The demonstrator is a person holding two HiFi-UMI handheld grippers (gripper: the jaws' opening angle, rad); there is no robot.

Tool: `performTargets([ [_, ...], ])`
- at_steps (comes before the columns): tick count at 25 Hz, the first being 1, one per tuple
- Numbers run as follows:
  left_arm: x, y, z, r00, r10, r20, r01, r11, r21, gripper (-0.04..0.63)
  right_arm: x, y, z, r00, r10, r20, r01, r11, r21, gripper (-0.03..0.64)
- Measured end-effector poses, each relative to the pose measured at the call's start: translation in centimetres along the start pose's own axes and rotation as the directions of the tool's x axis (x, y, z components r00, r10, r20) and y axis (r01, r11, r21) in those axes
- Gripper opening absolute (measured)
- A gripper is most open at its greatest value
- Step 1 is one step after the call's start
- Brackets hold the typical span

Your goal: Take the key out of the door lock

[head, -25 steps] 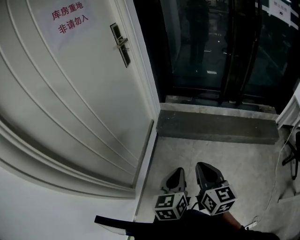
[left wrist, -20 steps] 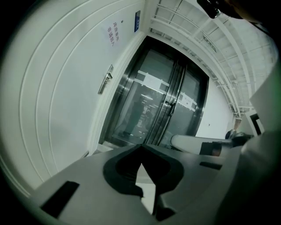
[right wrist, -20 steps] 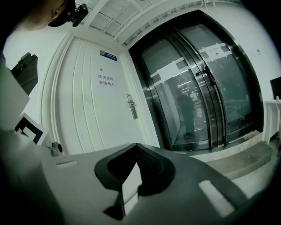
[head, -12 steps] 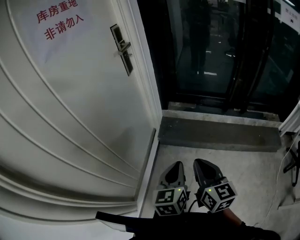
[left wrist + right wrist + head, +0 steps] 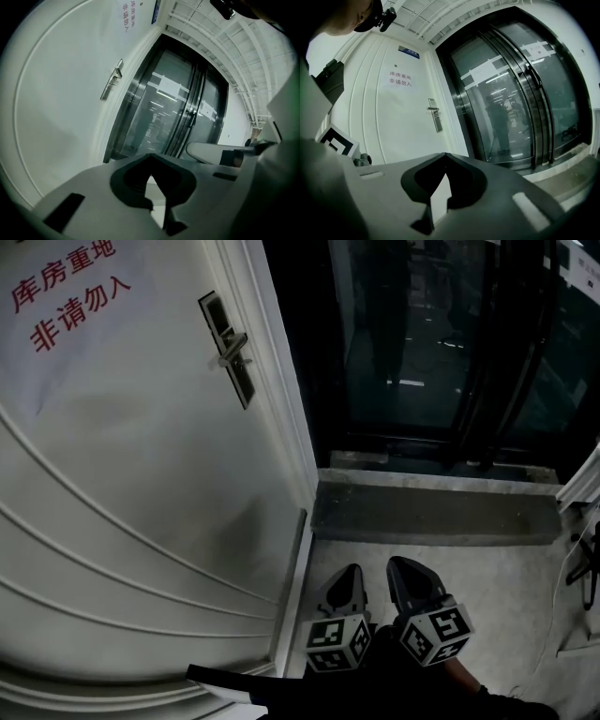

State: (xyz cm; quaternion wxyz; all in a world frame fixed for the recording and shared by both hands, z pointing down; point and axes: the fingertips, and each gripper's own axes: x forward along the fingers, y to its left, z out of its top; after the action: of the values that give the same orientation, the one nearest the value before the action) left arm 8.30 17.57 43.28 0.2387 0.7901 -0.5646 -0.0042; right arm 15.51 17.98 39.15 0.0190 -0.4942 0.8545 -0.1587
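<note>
Door lock [image 5: 225,345] with lever handle [image 5: 234,341], high on the white door [image 5: 141,484], well ahead of and up-left from both tools; key too small to make out. Left gripper [image 5: 353,572] and right gripper [image 5: 404,565] held low and side by side, close to the body, tips pointing forward toward the stone step [image 5: 431,514]. Jaws of each pressed together, pinching nothing.

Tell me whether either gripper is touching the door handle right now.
No. In the head view the left gripper and right gripper hang low over the floor, well apart from the door handle.
</note>
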Motion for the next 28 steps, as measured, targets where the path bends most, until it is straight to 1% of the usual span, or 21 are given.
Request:
performTargets([
  [3,2.3,-0.5,0.0,1.0,-0.022,-0.019,0.022,1.0,0.003,0.0,1.3,-2.1,0.4,1.0,-0.023,0.003,0.023,1.0,0.016,0.002],
  [5,3.8,-0.2,0.2,1.0,-0.009,-0.021,0.009,1.0,0.002,-0.001,2.5,-3.4,0.6,1.0,-0.016,0.004,0.016,1.0,0.026,0.002],
  [8,6.7,0.7,0.9,0.999,0.03,-0.014,-0.03,1.0,-0.01,0.0,5.2,-5.0,1.5,0.999,0.029,0.013,-0.03,0.999,0.038,0.002],
  [10,8.9,1.0,2.0,0.999,0.054,0.002,-0.054,0.998,-0.015,0.0,7.4,-6.1,2.6,0.998,0.069,0.013,-0.069,0.997,0.028,0.002],
  [14,13.6,1.2,5.5,0.994,0.097,0.052,-0.097,0.995,-0.017,0.0,11.9,-8.6,5.5,0.989,0.145,0.013,-0.145,0.989,-0.003,0.002],
  [17,16.5,1.4,7.7,0.986,0.141,0.085,-0.138,0.99,-0.037,0.0,14.6,-10.8,7.0,0.982,0.188,0.006,-0.188,0.982,-0.015,0.002],
  [22,19.7,2.3,7.6,0.967,0.236,0.1,-0.229,0.97,-0.076,0.0,18.0,-13.0,7.7,0.958,0.285,-0.041,-0.286,0.958,-0.028,0.002],
  [26,21.3,3.8,7.4,0.951,0.295,0.088,-0.285,0.952,-0.111,0.0,20.7,-13.2,7.2,0.929,0.36,-0.082,-0.363,0.931,-0.023,0.002],
  [28,21.7,4.6,7.7,0.943,0.321,0.086,-0.311,0.943,-0.116,0.0,21.6,-13.1,7.1,0.916,0.39,-0.092,-0.393,0.919,-0.016,0.002],
])
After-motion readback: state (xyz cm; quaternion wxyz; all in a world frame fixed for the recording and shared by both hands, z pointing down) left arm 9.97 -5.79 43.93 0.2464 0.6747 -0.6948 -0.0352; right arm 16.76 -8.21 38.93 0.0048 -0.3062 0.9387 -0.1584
